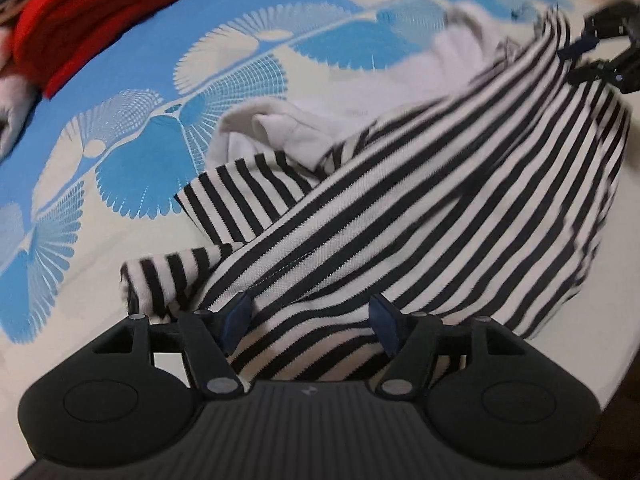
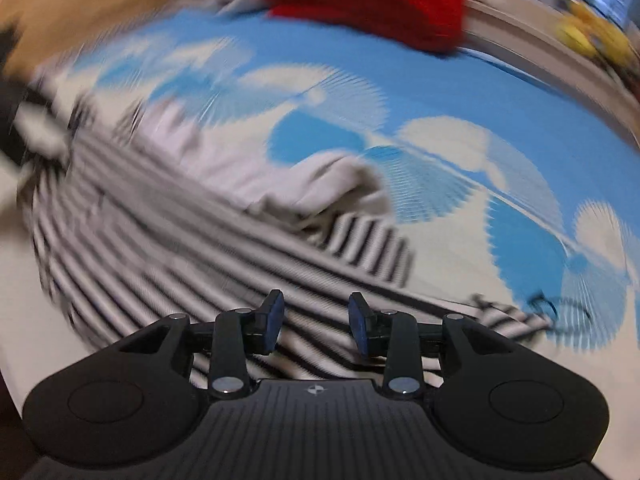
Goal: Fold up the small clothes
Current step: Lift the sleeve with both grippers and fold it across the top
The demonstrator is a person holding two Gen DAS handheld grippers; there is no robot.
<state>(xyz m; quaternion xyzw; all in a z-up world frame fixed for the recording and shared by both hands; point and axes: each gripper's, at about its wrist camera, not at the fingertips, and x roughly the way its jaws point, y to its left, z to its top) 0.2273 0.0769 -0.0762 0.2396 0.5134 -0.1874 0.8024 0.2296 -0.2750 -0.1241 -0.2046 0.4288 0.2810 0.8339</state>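
Note:
A black-and-white striped garment [image 1: 440,208] lies rumpled on the patterned sheet, one sleeve sticking out to the left. A white piece of cloth [image 1: 288,128] shows at its far edge. My left gripper [image 1: 312,312] hangs low over the near part of the garment. Its jaws stand wide apart and the pads [image 1: 240,312] are clear of the fabric. The right gripper [image 1: 580,58] shows at the garment's far right corner. In the blurred right wrist view, my right gripper [image 2: 316,308] is open over the striped garment [image 2: 160,240], with the white cloth [image 2: 332,184] beyond.
The blue-and-cream patterned sheet [image 1: 120,160] covers the surface. A folded red cloth [image 1: 80,12] lies at its far edge beside pale folded items, seen too in the right wrist view as the red cloth [image 2: 368,4]. Something yellow [image 2: 592,36] sits blurred beyond the edge.

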